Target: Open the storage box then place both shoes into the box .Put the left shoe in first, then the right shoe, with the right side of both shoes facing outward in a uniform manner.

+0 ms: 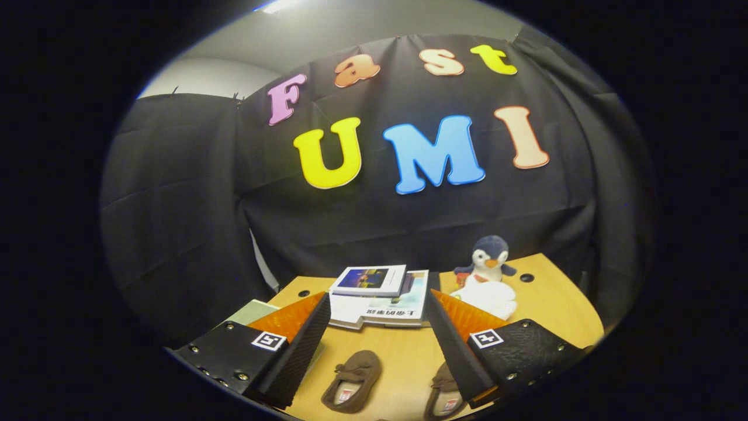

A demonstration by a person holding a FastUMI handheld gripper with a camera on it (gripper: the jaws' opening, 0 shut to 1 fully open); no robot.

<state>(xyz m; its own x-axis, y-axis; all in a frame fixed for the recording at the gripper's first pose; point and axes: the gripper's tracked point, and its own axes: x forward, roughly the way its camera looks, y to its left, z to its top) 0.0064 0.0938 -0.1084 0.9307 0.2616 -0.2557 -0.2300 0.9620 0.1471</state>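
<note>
— Shoes (352, 381) first: brown slippers, both flat on the counter (403, 351), below and between the fingers (374, 327). One in the open gap, nearer the left finger; the other (444, 397) half hidden under the right finger.

— Long axis?

— Toes pointing away, heels toward the camera, roughly in line with the fingers' reach. Openings up, both upright, set a little apart.

— And the fingers?

— Spread wide, holding nothing, raised well above the counter.

— Storage box?

— Cannot tell. Ahead, beyond the fingertips, a stack of books (378, 298); beside it a plush penguin (489, 257) on something white. Nothing there looks like a box with a lid.

— So the opening step?

— Probably not yet done, judged from the empty fingers and both shoes still out on the counter.

— What matters for the coming move?

— Shoes lying close in and below, not ahead. Would need a downward tilt rather than a forward reach.
</note>
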